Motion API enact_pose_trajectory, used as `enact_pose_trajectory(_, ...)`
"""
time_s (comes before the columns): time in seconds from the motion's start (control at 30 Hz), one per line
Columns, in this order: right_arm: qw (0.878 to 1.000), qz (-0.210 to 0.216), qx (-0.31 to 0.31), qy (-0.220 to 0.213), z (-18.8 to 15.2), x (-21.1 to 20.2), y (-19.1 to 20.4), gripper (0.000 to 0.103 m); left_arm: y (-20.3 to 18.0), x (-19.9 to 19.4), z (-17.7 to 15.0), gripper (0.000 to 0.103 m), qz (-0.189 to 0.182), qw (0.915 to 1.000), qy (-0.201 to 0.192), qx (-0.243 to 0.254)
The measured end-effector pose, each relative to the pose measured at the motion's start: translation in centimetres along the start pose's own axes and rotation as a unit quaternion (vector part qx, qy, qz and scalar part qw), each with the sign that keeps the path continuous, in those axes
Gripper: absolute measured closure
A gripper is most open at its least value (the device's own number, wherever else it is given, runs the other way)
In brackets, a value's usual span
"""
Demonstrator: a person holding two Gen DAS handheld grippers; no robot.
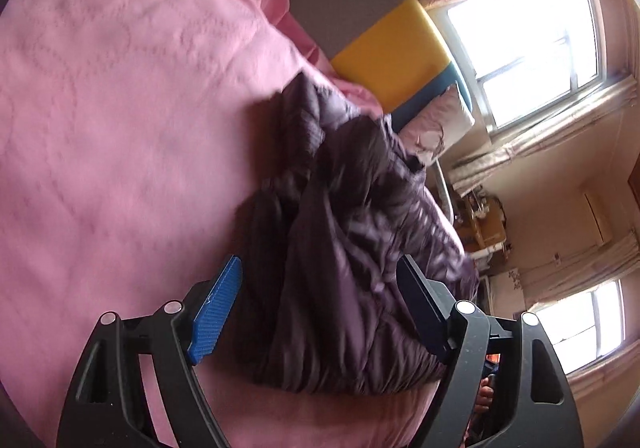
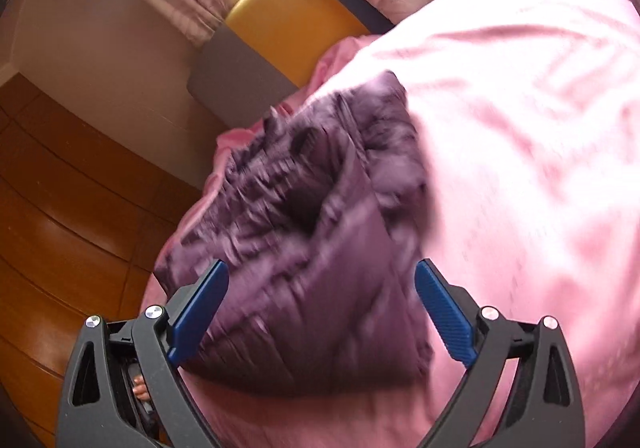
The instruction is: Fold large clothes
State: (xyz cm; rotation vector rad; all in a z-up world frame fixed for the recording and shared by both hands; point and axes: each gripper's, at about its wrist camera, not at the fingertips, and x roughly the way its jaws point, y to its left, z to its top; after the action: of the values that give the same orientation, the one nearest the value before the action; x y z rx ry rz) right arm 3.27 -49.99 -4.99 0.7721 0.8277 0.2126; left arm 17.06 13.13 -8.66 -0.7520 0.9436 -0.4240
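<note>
A dark purple quilted jacket (image 1: 352,248) lies bunched in a heap on a pink bed cover (image 1: 120,128). It also shows in the right wrist view (image 2: 312,248), near the bed's left edge. My left gripper (image 1: 320,288) is open, its blue pads standing on either side of the jacket's near part, above it. My right gripper (image 2: 322,292) is open too, its blue pads wide apart over the jacket's near end. Neither gripper holds cloth. Both views are motion-blurred.
A grey, yellow and blue headboard (image 1: 380,48) and a patterned pillow (image 1: 436,120) stand beyond the jacket. Curtained windows (image 1: 528,48) are at the right. Wooden floor (image 2: 60,228) lies left of the bed (image 2: 520,128) in the right wrist view.
</note>
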Motion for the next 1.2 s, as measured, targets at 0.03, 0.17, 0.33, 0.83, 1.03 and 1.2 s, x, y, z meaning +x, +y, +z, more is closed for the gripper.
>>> enact_pose_trajectory(0.03,1.0,-0.006,-0.003,0.012,-0.9,0.3,-0.4,0.02,0.2,0.5,-0.7,0.035,0.0,0.9999,0.01,0.003)
enact_pose_trajectory(0.17,0.999,-0.029,-0.018,0.018,-2.8,0.8,-0.4,0.049,-0.5,1.7,-2.5,0.07,0.016,0.9988,0.027,0.038)
enact_pose_trajectory(0.33,0.999,-0.02,-0.014,0.02,-3.1,0.0,-0.2,0.08,-1.3,1.0,-3.0,0.09,0.02,0.9975,0.025,0.064)
enact_pose_trajectory(0.83,0.997,-0.035,-0.048,0.052,-6.2,-3.6,0.5,0.083,-2.2,-4.0,-9.0,0.092,0.045,0.9912,0.048,0.115)
enact_pose_trajectory(1.03,0.993,-0.058,-0.073,0.078,-6.4,-3.7,1.3,0.079,-3.5,-5.7,-11.7,0.078,0.113,0.9791,0.039,0.164)
enact_pose_trajectory(1.2,0.991,-0.089,-0.087,0.045,-4.8,-3.0,3.1,0.041,-5.1,-6.7,-9.9,0.031,0.179,0.9643,-0.027,0.193)
